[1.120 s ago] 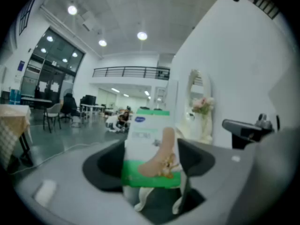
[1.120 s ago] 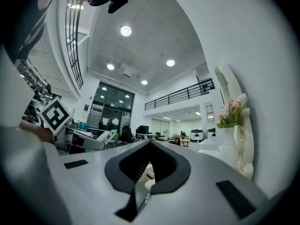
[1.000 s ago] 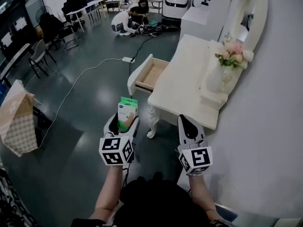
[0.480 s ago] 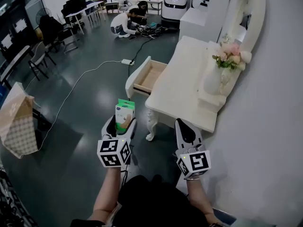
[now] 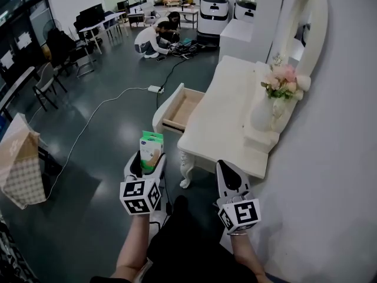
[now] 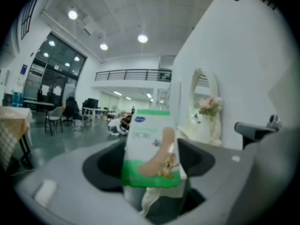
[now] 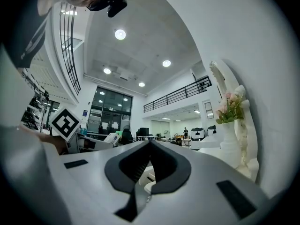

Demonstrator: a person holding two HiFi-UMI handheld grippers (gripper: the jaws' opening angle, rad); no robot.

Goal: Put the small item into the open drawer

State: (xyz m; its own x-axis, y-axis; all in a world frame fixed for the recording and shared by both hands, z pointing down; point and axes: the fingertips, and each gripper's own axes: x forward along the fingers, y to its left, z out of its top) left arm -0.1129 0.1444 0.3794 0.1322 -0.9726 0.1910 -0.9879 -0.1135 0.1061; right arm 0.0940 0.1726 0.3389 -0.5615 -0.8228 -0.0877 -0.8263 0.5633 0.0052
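Green-and-white, the small box (image 5: 151,148) stands upright, pinched in the left gripper (image 5: 144,165). The open drawer (image 5: 181,107) lies farther off, slightly right, its length running away. The right gripper (image 5: 228,175), pressed together and empty, hangs beside the table (image 5: 224,114).

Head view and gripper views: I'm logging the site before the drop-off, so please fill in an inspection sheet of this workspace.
Surface: white dressing table, front of its top bare.
Job's things: plaster box held upright; open drawer pulled out, no contents seen.
Clutter: vase of flowers at the table's back.
Grippers: left gripper fingers shut on the box; right gripper fingers together, holding nothing.
Cables: white cable and power strip on the floor beyond the drawer.
Surroundings: people crouched far off; chairs at left.
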